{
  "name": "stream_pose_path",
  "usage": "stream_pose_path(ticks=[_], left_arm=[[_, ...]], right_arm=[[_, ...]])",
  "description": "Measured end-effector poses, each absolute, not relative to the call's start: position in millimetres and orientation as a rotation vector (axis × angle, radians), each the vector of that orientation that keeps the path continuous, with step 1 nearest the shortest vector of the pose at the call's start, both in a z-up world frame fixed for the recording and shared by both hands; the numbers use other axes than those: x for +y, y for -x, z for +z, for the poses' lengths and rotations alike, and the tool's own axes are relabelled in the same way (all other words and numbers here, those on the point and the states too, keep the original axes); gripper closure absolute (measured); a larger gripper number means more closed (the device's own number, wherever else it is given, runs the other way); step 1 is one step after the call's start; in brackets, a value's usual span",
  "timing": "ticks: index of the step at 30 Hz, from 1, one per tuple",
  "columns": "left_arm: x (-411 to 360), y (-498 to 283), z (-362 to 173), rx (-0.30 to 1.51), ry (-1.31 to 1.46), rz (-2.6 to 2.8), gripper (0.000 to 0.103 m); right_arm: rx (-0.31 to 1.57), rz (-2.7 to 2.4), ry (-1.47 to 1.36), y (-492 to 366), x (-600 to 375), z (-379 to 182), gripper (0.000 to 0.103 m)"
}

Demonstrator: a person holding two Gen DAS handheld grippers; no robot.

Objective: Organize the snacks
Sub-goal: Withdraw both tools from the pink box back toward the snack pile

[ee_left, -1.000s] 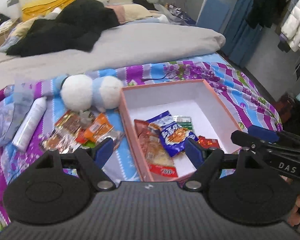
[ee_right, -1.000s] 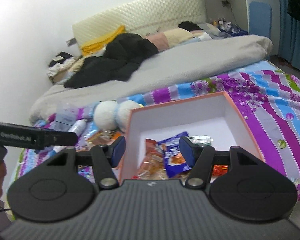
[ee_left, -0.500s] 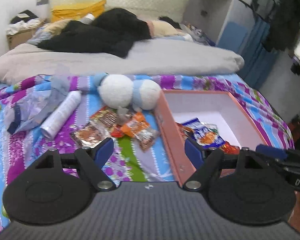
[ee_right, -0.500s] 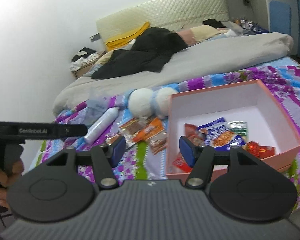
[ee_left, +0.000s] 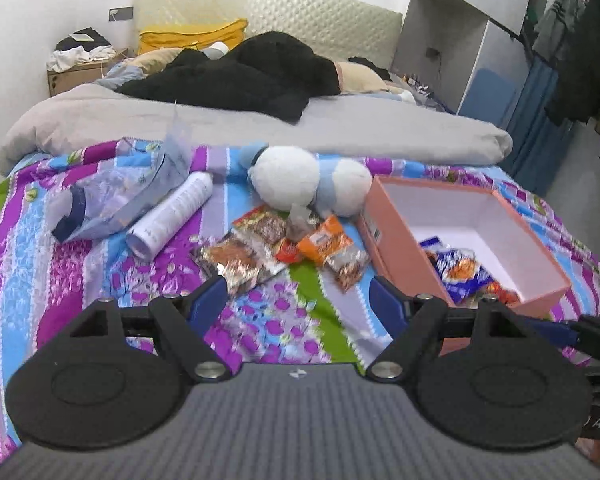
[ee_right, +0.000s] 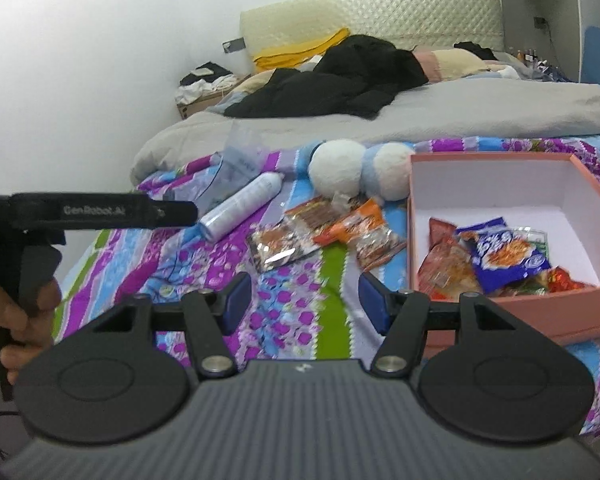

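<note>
A pink box lies open on the patterned bedspread, with several snack packets inside, among them a blue one. Several loose snack packets lie in a heap left of the box, including an orange one. My left gripper is open and empty, above the bedspread just in front of the heap. My right gripper is open and empty, in front of the heap and left of the box.
A white and blue plush toy lies behind the heap. A white spray can and a crumpled plastic bag lie to the left. A grey duvet and dark clothes cover the far bed.
Both grippers have swung left, away from over the box toward the loose snack heap. Both stay open and empty.
</note>
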State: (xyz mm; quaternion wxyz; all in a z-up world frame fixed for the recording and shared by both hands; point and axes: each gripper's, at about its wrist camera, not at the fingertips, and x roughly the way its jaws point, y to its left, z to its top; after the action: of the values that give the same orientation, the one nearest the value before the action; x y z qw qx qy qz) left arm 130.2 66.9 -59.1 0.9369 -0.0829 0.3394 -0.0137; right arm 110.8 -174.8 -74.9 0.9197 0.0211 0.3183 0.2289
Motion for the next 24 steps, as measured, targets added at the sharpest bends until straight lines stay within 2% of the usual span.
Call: stream_pose_path(ticks=[13,22,24], left_arm=[[89,-98,-119,0.740,0.322,-0.005,0.022],[121,-136,-159,0.779,0.502,0.042,0.022],[128,-151,-168,0.772,0.532,0.046,0.027]], right_arm=[[0.673,0.465,0.055,-90,-151,-108,0.042],[0.687,0.449,0.138,-124,-133,-128,0.042],[0.693,0.449,0.152,-136,-128,-132,0.042]])
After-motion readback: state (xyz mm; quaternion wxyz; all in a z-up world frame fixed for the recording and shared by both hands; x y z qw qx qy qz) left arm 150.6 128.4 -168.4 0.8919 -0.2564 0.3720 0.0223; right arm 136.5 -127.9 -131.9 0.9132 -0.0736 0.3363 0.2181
